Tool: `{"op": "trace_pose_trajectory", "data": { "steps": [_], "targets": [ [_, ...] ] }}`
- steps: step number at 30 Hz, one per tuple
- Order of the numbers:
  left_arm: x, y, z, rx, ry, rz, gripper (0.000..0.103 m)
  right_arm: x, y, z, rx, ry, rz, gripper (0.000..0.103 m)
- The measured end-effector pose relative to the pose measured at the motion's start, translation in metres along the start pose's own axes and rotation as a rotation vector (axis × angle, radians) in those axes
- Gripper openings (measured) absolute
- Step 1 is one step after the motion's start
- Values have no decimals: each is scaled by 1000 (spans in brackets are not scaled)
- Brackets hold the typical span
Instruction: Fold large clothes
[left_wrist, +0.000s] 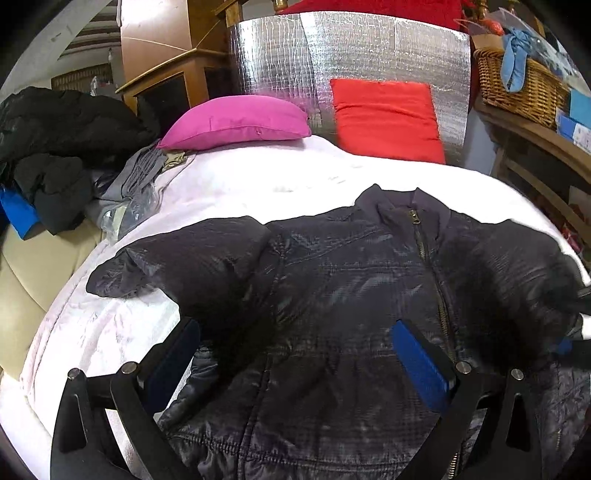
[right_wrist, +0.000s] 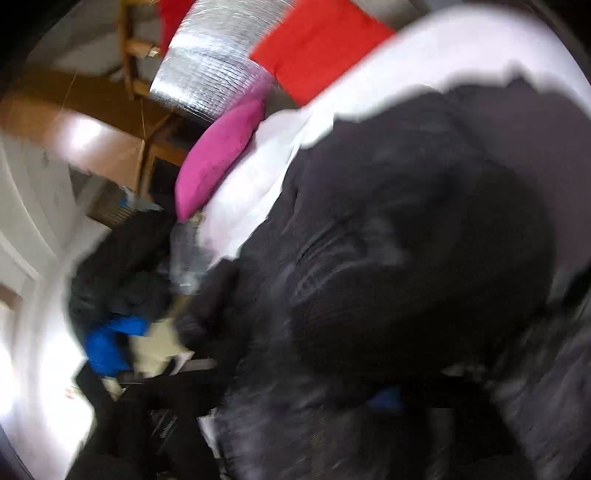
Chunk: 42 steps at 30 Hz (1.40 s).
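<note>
A dark quilted jacket (left_wrist: 332, 295) lies front up on the white bed cover (left_wrist: 258, 184), zip closed and collar pointing away. One sleeve stretches out to the left. My left gripper (left_wrist: 295, 326) hovers open over the jacket's lower body, with nothing between its blue pads (left_wrist: 417, 358). At the right edge a dark, blurred part of my right gripper (left_wrist: 576, 321) sits beside the other sleeve. The right wrist view is rolled and heavily blurred. There the jacket (right_wrist: 406, 258) fills the middle, and my right gripper (right_wrist: 277, 391) has its fingers wide apart over the fabric, gripping nothing that I can make out.
A pink pillow (left_wrist: 236, 122) and a red cushion (left_wrist: 384, 118) lean at the bed's head against a silver foil panel (left_wrist: 280, 55). Dark clothes (left_wrist: 55, 147) are piled at the left beside a wooden cabinet (left_wrist: 166, 81). A wicker basket (left_wrist: 517, 85) stands on shelves at the right.
</note>
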<state>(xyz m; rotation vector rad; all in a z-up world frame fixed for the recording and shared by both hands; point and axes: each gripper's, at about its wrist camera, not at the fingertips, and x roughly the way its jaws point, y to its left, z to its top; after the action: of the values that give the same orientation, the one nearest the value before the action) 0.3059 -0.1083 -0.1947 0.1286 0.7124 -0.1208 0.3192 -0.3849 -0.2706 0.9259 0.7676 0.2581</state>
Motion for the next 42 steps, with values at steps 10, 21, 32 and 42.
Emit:
{"op": "trace_pose_trajectory", "data": {
  "steps": [10,21,32,42],
  "targets": [
    [-9,-19,2,26,-16,-26,103,-87,-65,-4,272,-186,112,86],
    [-6,-21,4,20,-22,9,103,-50,-93,26,388,-259,35,79],
    [-32,-36,4,91,-113,-40,103,-76,-59,31,152,-369,-97,20],
    [-35,-86,-2,140,-57,-268,103,-49,-7,42,-156,-179,30,21]
  ]
}}
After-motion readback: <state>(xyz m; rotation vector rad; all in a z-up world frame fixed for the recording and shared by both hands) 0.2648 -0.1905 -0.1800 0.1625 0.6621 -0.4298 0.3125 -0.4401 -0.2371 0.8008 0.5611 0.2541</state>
